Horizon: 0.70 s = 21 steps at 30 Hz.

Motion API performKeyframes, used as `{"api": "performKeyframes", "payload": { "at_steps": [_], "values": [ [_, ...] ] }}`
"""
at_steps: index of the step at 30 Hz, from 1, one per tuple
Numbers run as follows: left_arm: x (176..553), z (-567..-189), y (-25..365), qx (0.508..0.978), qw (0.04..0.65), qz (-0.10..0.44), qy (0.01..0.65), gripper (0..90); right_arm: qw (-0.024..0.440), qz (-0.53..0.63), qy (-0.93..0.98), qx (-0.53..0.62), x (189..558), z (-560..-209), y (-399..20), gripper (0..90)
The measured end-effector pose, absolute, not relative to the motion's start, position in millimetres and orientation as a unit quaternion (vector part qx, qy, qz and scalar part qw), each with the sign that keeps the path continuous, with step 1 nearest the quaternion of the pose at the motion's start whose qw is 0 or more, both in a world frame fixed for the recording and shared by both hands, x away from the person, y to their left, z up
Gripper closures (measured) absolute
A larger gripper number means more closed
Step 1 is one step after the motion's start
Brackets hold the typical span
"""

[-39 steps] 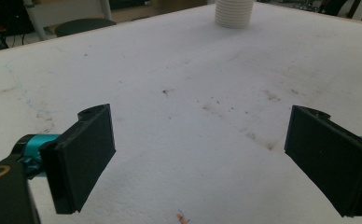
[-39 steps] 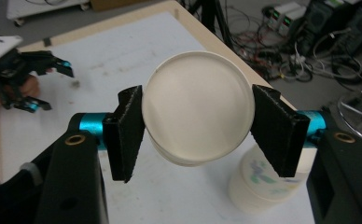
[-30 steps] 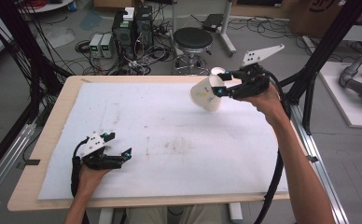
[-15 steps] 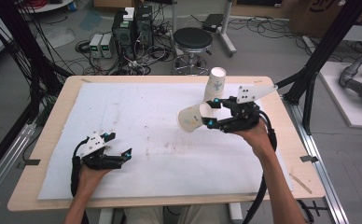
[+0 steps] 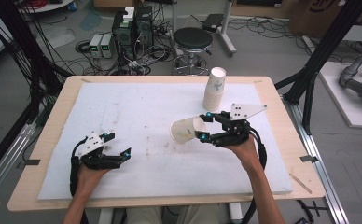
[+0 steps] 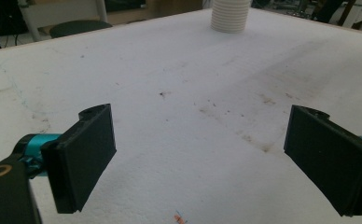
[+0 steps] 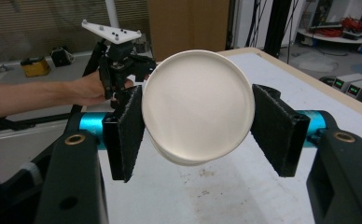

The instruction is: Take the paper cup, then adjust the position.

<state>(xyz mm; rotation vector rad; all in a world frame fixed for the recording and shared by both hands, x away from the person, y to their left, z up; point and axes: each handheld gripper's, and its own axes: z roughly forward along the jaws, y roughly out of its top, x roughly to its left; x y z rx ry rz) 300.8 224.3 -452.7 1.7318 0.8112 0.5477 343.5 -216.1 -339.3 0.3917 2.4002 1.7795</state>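
A: High view: the right tool (image 5: 198, 130) has come down from beside the cup stack (image 5: 213, 88), clamping 1 paper cup (image 5: 184, 130) sideways above the white surface (image 5: 123, 107). That cup looks ready to be set down.

B: Left gripper view: the left tool (image 6: 200, 163) rests with jaws spread, nothing between them.

A: Right gripper view: the cup's base faces the camera. No legible writing; the stack's print is too small.

Mat (image 5: 137, 112) wide open btwn hands; only cup stack (image 5: 214, 88) blocks far right edge
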Motion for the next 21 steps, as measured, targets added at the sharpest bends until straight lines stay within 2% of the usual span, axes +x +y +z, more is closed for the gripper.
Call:
{"api": "performKeyframes", "payload": {
  "at_steps": [21],
  "values": [
    [301.1, -452.4, 224.9, 0.728, 0.545, 0.231, 0.345, 8.7, 0.062, 0.577, 0.804, 0.130, 347.0, -345.6, -212.8, 38.3]
  ]
}}
